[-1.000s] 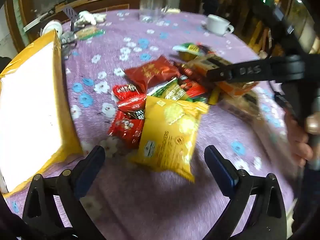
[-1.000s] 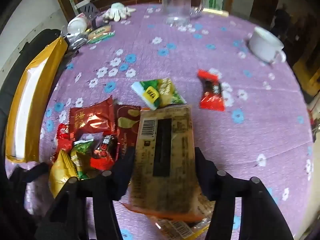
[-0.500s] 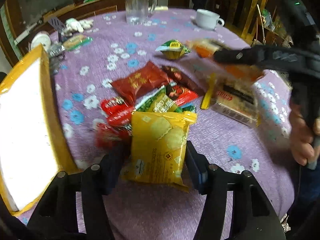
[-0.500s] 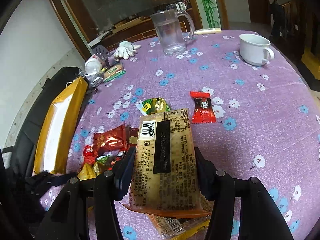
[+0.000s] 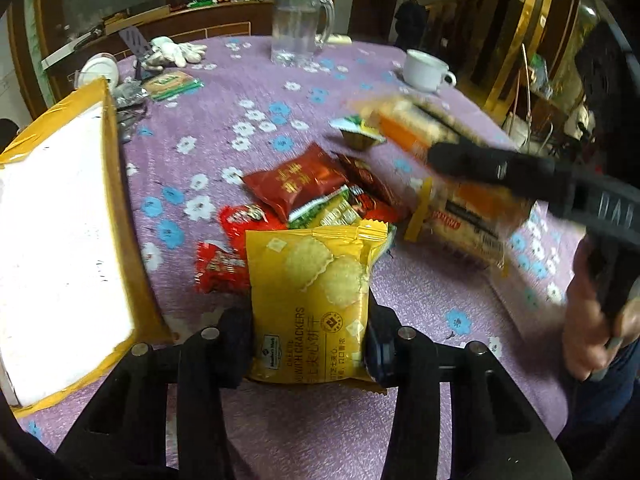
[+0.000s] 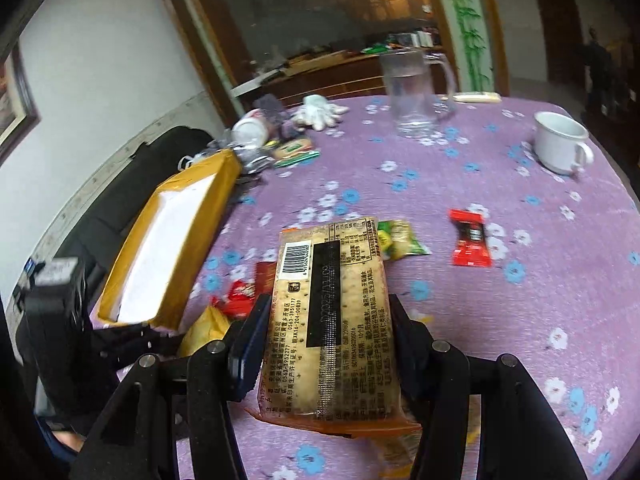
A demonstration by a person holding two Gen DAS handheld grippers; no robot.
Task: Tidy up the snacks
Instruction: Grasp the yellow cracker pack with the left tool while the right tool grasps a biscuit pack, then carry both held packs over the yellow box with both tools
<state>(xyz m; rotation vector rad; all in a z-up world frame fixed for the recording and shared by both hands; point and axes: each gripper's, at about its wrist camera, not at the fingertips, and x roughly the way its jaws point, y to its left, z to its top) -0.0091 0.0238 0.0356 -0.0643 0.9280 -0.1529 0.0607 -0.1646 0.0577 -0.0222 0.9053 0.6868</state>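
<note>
Snack sorting on a purple floral tablecloth (image 5: 248,92): both grippers loaded.

Left wrist view: left gripper (image 5: 308,344), its jaws having just been closing, is clamped on a yellow sandwich-cracker pack (image 5: 310,304) at the near edge of a snack pile (image 5: 304,192); open yellow box (image 5: 60,216) just left; glass mug (image 5: 298,28) and white cup (image 5: 426,70) far. Right wrist view: right gripper (image 6: 326,344) is clamped on a long cracker packet (image 6: 332,320) held above the cloth; red candy (image 6: 470,238) and green packet (image 6: 400,238) lie beyond, white glove (image 6: 320,112) far.
</note>
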